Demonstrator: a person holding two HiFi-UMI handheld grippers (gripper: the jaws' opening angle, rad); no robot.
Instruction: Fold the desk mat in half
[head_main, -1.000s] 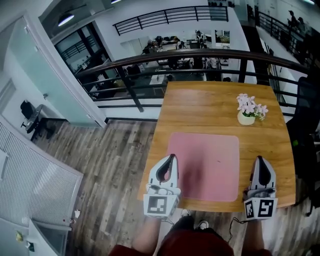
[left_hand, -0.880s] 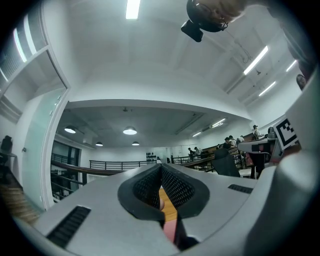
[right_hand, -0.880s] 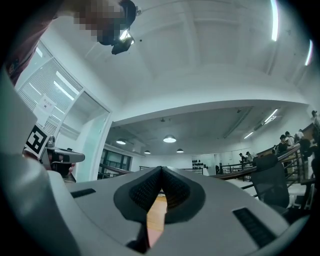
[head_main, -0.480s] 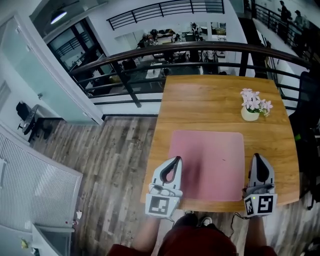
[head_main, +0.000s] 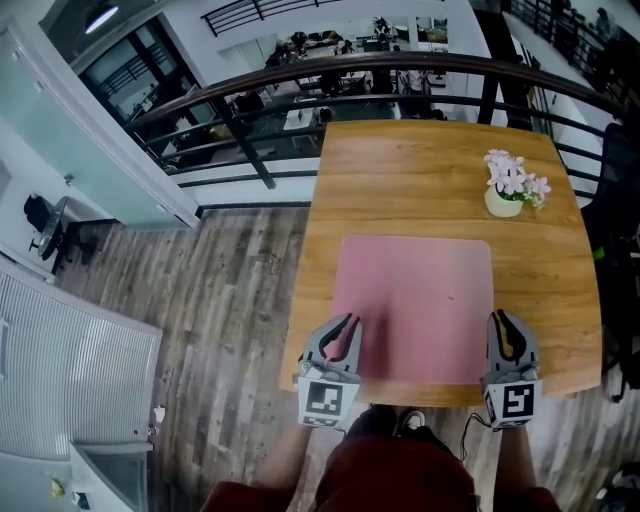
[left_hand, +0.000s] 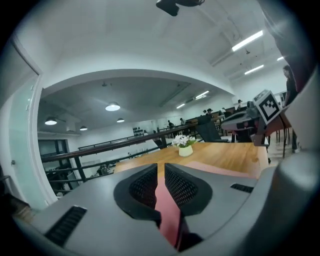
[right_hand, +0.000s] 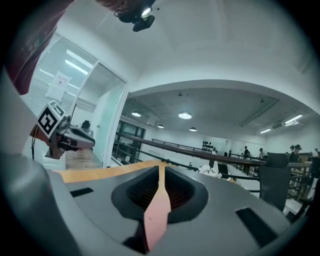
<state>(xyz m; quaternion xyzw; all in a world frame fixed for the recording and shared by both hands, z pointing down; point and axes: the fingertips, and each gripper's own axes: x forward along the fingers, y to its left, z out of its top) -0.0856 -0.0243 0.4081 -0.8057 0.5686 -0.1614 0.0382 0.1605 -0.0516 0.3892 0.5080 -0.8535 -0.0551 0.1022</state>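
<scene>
A pink desk mat (head_main: 415, 305) lies flat on the wooden table (head_main: 420, 180), its near edge close to the table's front edge. My left gripper (head_main: 342, 328) is at the mat's near left corner and my right gripper (head_main: 501, 322) at its near right corner. Both pairs of jaws are opening. In the left gripper view a strip of the mat (left_hand: 167, 210) shows in the narrow gap of the left gripper (left_hand: 161, 172). In the right gripper view the mat's thin edge (right_hand: 157, 212) runs between the pads of the right gripper (right_hand: 161, 175), which do not press on it.
A small pot of pink flowers (head_main: 512, 188) stands at the table's far right. A dark railing (head_main: 300, 100) runs behind the table. A black chair (head_main: 620, 240) is at the right side. Wooden floor (head_main: 230, 330) lies to the left.
Both grippers have drawn back toward me, from over the mat's sides to its near corners. Their jaws, shut before, now stand slightly apart.
</scene>
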